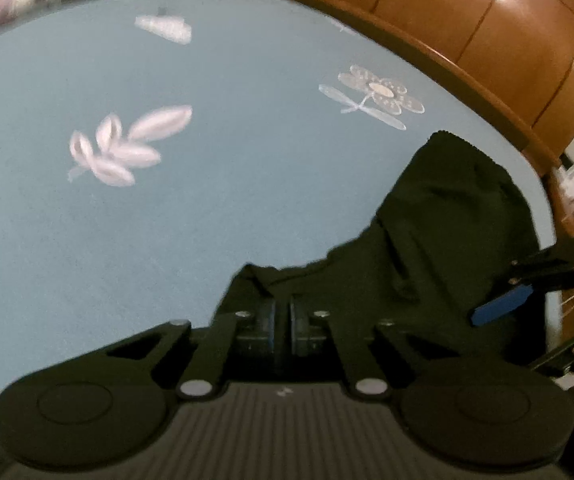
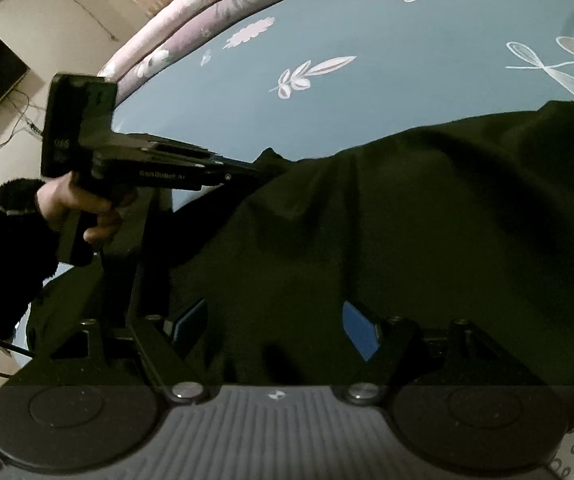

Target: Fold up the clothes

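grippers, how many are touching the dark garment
2: the left gripper has its jaws shut on the dark garment edge; the right gripper is open, straddling the cloth.

Lots of free room on the blue bedsheet (image 1: 167,220) ahead & left of the left gripper (image 1: 283,320), w/ nothing lying on it out to the folded quilt (image 2: 175,20) at the far edge. To the right, the wooden headboard (image 1: 467,32) walls off that side, and the dark garment (image 2: 367,240) is draped across the space btwn both tools. Right gripper (image 2: 275,328), jaws wide, has cloth filling its gap; the hand (image 2: 83,208) on the left tool blocks its left side.
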A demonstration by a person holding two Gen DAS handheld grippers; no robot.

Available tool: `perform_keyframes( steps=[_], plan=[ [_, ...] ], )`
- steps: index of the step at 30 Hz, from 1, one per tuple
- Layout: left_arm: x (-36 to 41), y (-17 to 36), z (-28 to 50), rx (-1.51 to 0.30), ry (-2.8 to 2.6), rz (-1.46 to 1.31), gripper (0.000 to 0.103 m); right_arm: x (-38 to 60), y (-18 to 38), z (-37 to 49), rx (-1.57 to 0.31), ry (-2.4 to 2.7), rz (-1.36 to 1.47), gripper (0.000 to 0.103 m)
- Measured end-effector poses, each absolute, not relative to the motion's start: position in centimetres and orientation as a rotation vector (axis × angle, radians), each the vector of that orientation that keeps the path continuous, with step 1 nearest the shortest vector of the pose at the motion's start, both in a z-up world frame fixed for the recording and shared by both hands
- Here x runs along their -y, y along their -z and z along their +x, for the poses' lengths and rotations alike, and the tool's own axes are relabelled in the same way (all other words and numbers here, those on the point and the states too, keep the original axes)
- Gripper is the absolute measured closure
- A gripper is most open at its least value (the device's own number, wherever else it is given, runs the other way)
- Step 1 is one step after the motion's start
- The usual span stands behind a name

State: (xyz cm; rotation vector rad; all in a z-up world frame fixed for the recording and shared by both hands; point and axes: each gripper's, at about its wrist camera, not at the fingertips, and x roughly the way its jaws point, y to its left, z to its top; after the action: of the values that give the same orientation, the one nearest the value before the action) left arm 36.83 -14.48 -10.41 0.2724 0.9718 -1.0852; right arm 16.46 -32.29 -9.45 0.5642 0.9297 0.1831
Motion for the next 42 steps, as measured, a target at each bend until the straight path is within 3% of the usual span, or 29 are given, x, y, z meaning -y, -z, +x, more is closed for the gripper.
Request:
perform_keyframes(
  steps=[5, 13, 19, 27, 34, 35, 36, 37, 39, 42],
  plan=[
    [15.6, 9.3, 38.4, -0.929, 1.056, 0.289, 0.100, 32.4, 9.5, 16.7, -0.923, -0.189, 0.565, 0.025],
    [13.9, 10.9, 39.6, -1.023, 1.026, 0.212, 0.095, 32.9, 9.4, 15.9, -0.904, -0.172, 0.564, 0.025],
    [12.5, 8.8, 38.4, -0.933, 0.987, 0.192, 0.096, 35.3, 7.1, 15.5, -0.799, -0.084, 0.512, 0.025],
    [14.5, 9.8, 37.3, -0.960, 1.012, 0.188, 0.095, 43.0, 4.4, 13.4, -0.637, 0.216, 0.437, 0.025],
    [15.9, 11.9, 37.5, -1.017, 0.925, 0.194, 0.095, 51.0, 7.2, 16.0, -0.715, 0.305, 0.494, 0.025],
    [16.0, 11.9, 37.4, -1.016, 0.918, 0.203, 0.095, 51.9, 7.7, 16.5, -0.725, 0.284, 0.534, 0.029],
    [16.2, 12.0, 37.4, -1.015, 0.911, 0.212, 0.095, 52.5, 8.2, 16.9, -0.734, 0.257, 0.563, 0.040],
    [16.3, 11.9, 37.3, -1.014, 0.903, 0.218, 0.095, 52.3, 8.4, 17.2, -0.751, 0.245, 0.553, 0.059],
    [16.5, 11.8, 37.2, -1.013, 0.887, 0.223, 0.094, 52.0, 9.0, 17.8, -0.785, 0.222, 0.530, 0.077],
    [16.6, 11.8, 37.0, -0.999, 0.859, 0.229, 0.094, 51.0, 7.9, 16.5, -0.774, 0.252, 0.457, 0.084]
  ],
)
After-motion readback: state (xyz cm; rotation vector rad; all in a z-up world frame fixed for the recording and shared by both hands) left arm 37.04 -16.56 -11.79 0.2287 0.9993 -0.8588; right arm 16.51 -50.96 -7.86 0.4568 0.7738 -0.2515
